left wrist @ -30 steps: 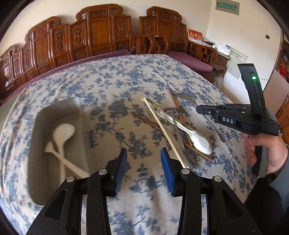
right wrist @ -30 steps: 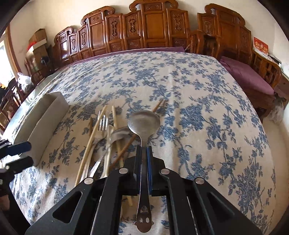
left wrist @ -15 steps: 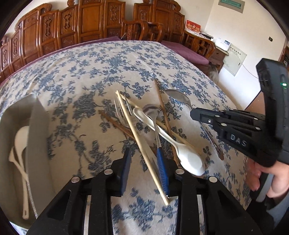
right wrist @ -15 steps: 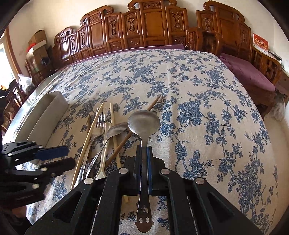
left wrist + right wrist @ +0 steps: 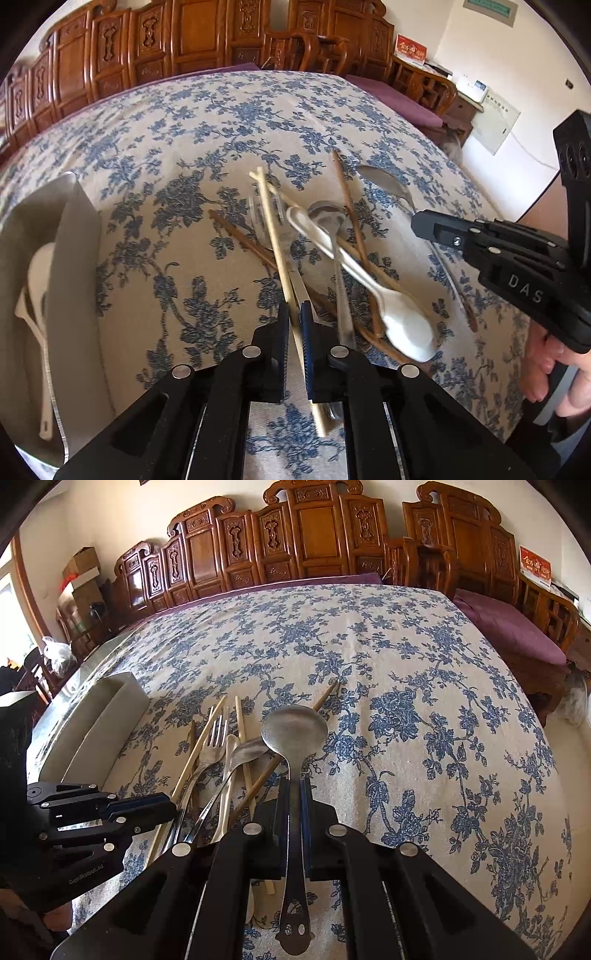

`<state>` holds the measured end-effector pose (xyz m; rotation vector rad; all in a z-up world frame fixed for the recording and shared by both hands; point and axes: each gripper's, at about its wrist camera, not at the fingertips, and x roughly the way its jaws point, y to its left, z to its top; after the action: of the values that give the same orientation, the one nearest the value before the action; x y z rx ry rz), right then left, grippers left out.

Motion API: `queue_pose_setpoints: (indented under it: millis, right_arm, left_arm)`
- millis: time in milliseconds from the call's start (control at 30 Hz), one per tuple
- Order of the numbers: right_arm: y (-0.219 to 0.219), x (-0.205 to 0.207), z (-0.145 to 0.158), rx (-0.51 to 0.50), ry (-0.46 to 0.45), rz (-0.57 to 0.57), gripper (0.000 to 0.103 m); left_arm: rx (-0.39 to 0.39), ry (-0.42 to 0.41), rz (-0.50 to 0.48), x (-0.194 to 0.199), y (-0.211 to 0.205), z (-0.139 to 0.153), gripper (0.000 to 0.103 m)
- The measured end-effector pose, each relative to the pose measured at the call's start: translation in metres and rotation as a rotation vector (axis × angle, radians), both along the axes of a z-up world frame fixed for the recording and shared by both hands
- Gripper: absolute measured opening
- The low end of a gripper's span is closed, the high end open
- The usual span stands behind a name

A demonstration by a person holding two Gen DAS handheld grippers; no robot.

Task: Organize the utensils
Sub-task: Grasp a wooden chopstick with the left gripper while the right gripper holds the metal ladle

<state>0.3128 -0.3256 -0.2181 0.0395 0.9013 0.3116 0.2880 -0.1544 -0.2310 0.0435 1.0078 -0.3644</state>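
Note:
A pile of utensils lies on the floral tablecloth: chopsticks, a metal fork point(image 5: 216, 738), a white plastic spoon point(image 5: 402, 325) and a small metal spoon point(image 5: 327, 218). My left gripper point(image 5: 294, 321) is shut on a light bamboo chopstick point(image 5: 275, 236) at the pile's near end; it shows in the right wrist view point(image 5: 162, 808). My right gripper point(image 5: 294, 786) is shut on the handle of a large metal spoon point(image 5: 294, 729), held just above the cloth right of the pile; it shows in the left wrist view point(image 5: 421, 223).
A grey organizer tray point(image 5: 75, 236) stands at the left with white plastic spoons point(image 5: 38, 266) inside; its wall shows in the right wrist view point(image 5: 107, 716). Carved wooden chairs point(image 5: 295, 550) line the table's far side. A purple-cushioned bench point(image 5: 509, 627) stands on the right.
My left gripper swung from the tray toward the pile and closed on the bamboo chopstick. My right gripper kept holding the large spoon, almost still.

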Motion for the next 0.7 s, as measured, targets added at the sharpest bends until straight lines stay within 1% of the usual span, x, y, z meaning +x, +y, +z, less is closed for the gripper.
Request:
queue_pose_setpoints:
  millis: [233, 700]
  right_arm:
    - [0.005, -0.003, 0.004, 0.002, -0.008, 0.006, 0.007]
    - [0.036, -0.012, 0.020, 0.034, -0.045, 0.062, 0.007]
  left_arm:
    - [0.056, -0.048, -0.002, -0.008, 0.010, 0.014, 0.004]
    - [0.067, -0.116, 0.030, -0.021, 0.046, 0.053, 0.004]
